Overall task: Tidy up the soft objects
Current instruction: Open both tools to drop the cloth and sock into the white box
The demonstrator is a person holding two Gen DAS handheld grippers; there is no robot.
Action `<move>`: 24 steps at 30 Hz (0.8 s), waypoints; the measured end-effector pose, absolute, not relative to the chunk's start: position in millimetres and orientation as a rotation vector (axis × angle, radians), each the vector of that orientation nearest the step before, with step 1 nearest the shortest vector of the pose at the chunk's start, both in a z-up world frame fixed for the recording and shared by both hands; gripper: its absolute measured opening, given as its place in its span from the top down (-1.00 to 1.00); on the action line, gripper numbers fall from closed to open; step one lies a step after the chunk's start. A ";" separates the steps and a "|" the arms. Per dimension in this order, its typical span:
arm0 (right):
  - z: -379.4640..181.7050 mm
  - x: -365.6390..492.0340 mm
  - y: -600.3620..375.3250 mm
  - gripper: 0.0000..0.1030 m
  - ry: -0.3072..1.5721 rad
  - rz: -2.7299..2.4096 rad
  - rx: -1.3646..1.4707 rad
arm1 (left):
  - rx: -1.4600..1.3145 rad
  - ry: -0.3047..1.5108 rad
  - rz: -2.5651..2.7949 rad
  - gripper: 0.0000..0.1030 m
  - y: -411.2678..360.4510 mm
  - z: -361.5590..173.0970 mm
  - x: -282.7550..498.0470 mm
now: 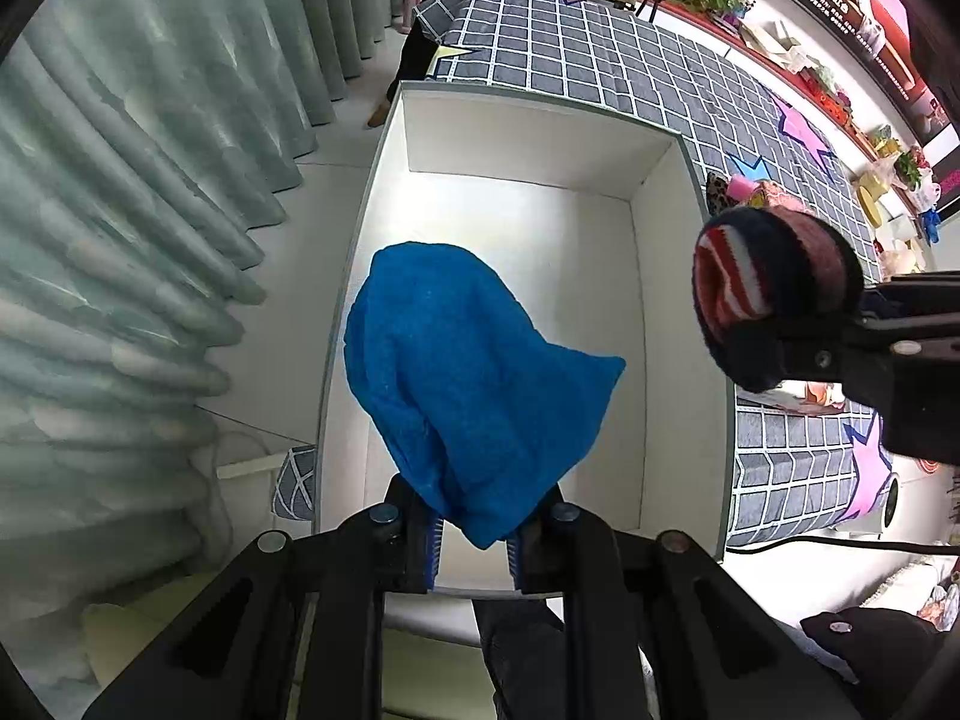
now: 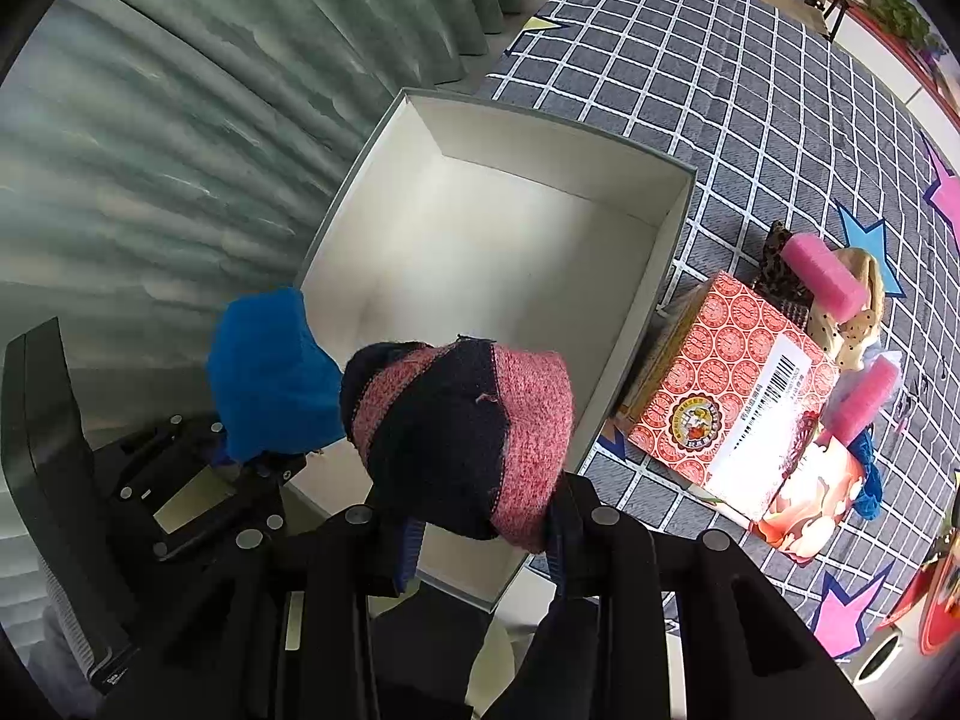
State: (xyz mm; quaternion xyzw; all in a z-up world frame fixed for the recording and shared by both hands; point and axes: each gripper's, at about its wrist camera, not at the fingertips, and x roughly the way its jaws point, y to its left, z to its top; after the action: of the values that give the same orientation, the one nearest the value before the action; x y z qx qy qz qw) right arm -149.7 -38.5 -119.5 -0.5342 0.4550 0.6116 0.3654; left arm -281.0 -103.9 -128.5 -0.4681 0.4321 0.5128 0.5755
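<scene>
My left gripper (image 1: 474,531) is shut on a blue cloth (image 1: 474,366) and holds it over the near end of an open white box (image 1: 522,138). The cloth also shows in the right wrist view (image 2: 270,372), at the box's near left corner. My right gripper (image 2: 483,531) is shut on a rolled navy and pink knit sock (image 2: 468,426), held above the box's (image 2: 540,144) near edge. In the left wrist view the sock (image 1: 774,294) hangs over the box's right wall. The box's inside is bare.
The box sits on a grey checked bedspread (image 2: 690,60) with stars. To its right lie a red patterned carton (image 2: 720,396), two pink foam rollers (image 2: 825,282), a leopard-print cloth (image 2: 780,270) and other soft items. Green curtains (image 1: 120,210) hang on the left.
</scene>
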 end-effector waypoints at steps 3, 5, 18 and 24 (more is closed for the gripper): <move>-123.3 -151.4 -36.9 0.35 1.174 1.574 -1.383 | -1.104 1.022 1.192 0.63 -103.6 -131.4 -281.0; -124.0 -152.8 -36.2 0.35 1.175 1.576 -1.388 | -1.107 1.026 1.189 0.63 -102.5 -133.1 -280.6; -108.8 -141.4 -17.1 -0.98 1.160 1.618 -1.254 | -1.198 0.932 1.225 -0.99 -99.5 -132.5 -290.4; -82.4 -102.7 -18.1 -0.98 1.178 1.570 -1.116 | -1.323 0.812 1.168 -0.99 -91.2 -129.4 -296.9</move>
State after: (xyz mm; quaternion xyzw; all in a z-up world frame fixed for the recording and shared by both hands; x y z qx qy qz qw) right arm -102.7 -18.1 -82.4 -0.4467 0.4718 0.6284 0.4277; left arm -296.9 -91.2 -129.4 -0.5623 0.3450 0.4963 0.5644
